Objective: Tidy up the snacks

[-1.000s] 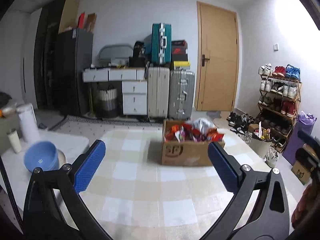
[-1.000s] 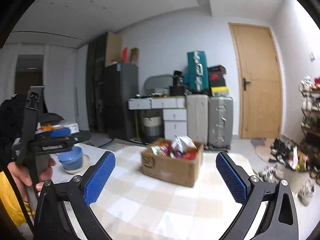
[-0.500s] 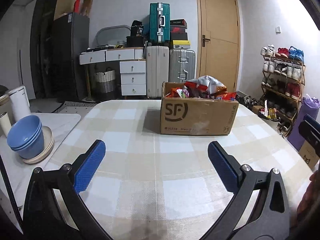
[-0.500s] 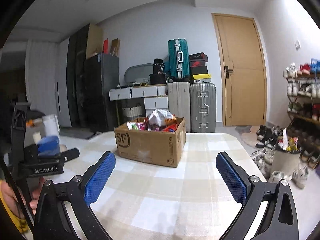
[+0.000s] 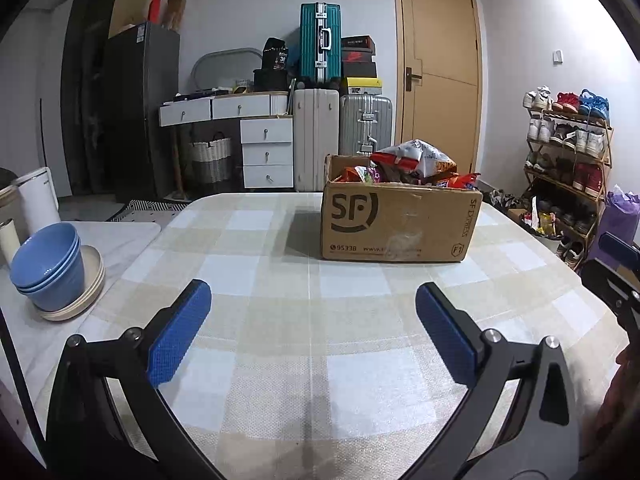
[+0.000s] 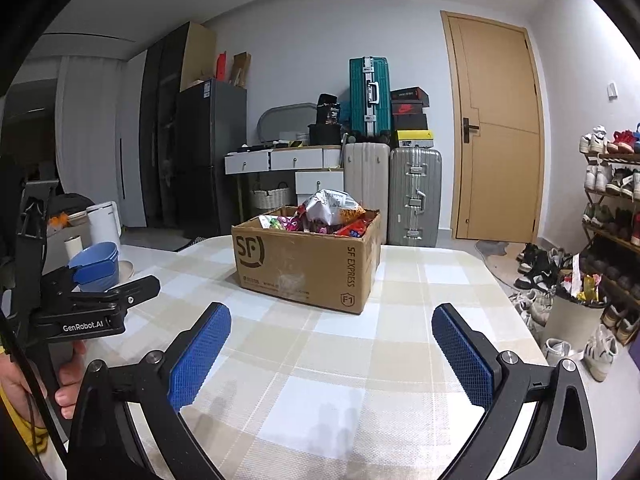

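Note:
A brown cardboard SF box [image 5: 396, 224] stands on the checked tablecloth [image 5: 280, 320] at the far side of the table, heaped with snack packets [image 5: 412, 162]. It also shows in the right wrist view [image 6: 304, 266], with its snack packets [image 6: 328, 214]. My left gripper [image 5: 310, 320] is open and empty, low over the cloth, short of the box. My right gripper [image 6: 330, 344] is open and empty, also short of the box. The left gripper's body [image 6: 84, 312] shows at the left of the right wrist view.
Stacked blue bowls [image 5: 50, 266] on a beige plate stand on a white side surface at the left, by a white canister [image 5: 38, 198]. Suitcases [image 5: 342, 136], drawers and a door lie behind the table. A shoe rack [image 5: 568, 168] stands at the right.
Both grippers have dropped lower and closer to the table, so the box now looks larger and nearer. Both stay open and empty.

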A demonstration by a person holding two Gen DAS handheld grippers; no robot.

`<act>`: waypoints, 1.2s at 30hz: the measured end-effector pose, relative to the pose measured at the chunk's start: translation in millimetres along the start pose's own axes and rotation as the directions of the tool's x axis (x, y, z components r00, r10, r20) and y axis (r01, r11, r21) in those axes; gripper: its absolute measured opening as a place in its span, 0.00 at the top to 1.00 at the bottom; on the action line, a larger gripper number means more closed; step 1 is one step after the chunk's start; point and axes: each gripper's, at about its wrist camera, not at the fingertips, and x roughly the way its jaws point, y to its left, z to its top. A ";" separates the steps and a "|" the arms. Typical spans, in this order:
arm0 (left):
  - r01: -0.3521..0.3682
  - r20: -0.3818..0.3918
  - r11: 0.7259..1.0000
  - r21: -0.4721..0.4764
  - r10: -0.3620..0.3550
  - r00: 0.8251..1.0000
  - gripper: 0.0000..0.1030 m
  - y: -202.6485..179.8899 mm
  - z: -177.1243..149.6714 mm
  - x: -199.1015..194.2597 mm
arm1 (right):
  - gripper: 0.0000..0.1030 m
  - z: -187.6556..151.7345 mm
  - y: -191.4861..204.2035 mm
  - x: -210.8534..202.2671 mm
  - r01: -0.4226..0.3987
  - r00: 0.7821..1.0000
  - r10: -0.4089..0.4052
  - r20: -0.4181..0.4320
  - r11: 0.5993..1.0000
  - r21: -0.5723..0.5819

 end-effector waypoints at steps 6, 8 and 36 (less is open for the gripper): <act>-0.006 0.006 1.000 0.002 0.006 1.000 0.01 -3.8 -3.1 0.4 | 0.00 0.3 0.7 0.7 -0.008 1.000 0.008 -0.003 1.000 0.004; -0.013 0.008 1.000 0.004 0.013 1.000 0.01 -4.9 -3.5 4.0 | 0.00 0.1 -0.1 1.1 -0.010 1.000 0.010 -0.006 1.000 0.012; -0.019 0.004 1.000 -0.007 0.019 1.000 0.01 -3.7 -8.2 -4.9 | 0.00 -3.1 -3.6 0.3 -0.017 1.000 0.018 -0.009 0.998 0.066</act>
